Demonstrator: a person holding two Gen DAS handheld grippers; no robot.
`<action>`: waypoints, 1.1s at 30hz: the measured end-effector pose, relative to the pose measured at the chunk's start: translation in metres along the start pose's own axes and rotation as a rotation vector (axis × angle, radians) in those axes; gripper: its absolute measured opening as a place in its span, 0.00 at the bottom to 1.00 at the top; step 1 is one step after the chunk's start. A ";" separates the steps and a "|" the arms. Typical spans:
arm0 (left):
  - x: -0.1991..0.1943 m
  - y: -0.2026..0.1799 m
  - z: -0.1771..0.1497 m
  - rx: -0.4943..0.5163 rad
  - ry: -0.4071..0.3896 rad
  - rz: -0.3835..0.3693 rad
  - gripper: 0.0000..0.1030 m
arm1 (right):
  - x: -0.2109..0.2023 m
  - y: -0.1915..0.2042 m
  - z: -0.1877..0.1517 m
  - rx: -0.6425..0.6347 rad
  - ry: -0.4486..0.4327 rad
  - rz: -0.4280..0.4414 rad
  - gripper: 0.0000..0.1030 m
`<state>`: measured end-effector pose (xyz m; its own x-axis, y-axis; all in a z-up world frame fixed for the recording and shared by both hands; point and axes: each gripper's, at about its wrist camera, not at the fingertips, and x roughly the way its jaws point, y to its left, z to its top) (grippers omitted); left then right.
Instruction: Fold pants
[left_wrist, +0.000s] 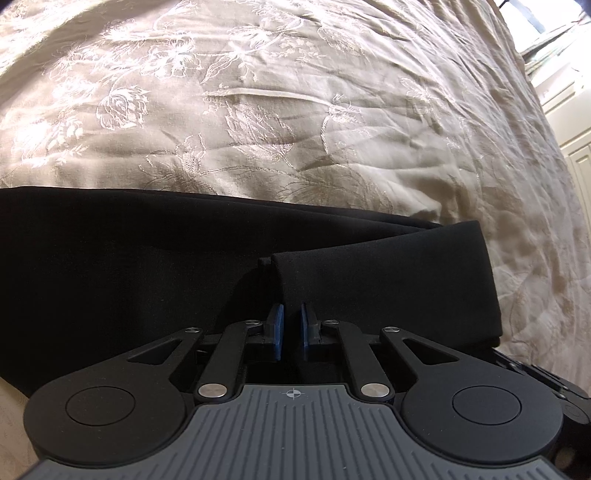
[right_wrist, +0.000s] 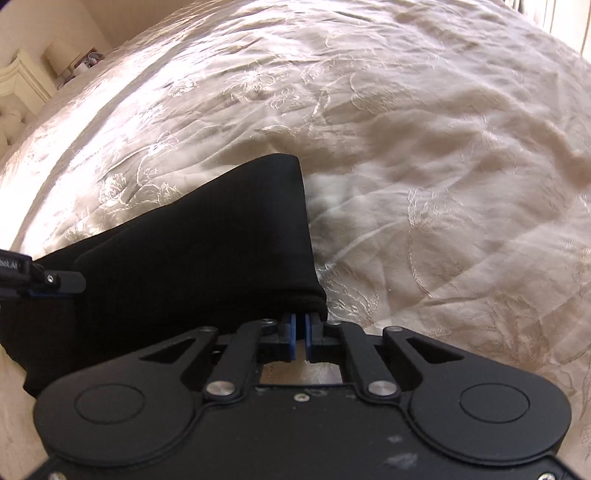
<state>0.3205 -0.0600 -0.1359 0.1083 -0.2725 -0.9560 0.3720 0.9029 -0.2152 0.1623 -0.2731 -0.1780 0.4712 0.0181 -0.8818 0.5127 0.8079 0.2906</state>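
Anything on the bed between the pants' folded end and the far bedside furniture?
In the right wrist view, only bare embroidered bedspread lies between the black pants and the cream furniture. Nothing else shows there.

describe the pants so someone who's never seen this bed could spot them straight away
A beige bedspread embroidered with pale flowers fills both views. On its near side lie the black pants, folded into a long, flat band. They are the only dark, plain cloth on the patterned cover, and the left gripper and right gripper each pinch their near edge.
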 end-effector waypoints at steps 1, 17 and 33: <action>0.003 0.000 0.000 0.006 0.006 0.004 0.09 | -0.003 -0.001 -0.001 -0.004 0.004 0.007 0.07; 0.020 0.001 0.003 0.025 0.034 0.029 0.11 | 0.010 0.015 0.024 -0.051 0.046 0.031 0.02; -0.081 0.052 -0.063 -0.104 -0.170 0.241 0.12 | -0.056 0.034 -0.002 -0.077 -0.106 0.144 0.32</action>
<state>0.2730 0.0300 -0.0817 0.3377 -0.0905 -0.9369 0.2215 0.9751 -0.0144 0.1520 -0.2453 -0.1191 0.6103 0.0779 -0.7883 0.3804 0.8441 0.3778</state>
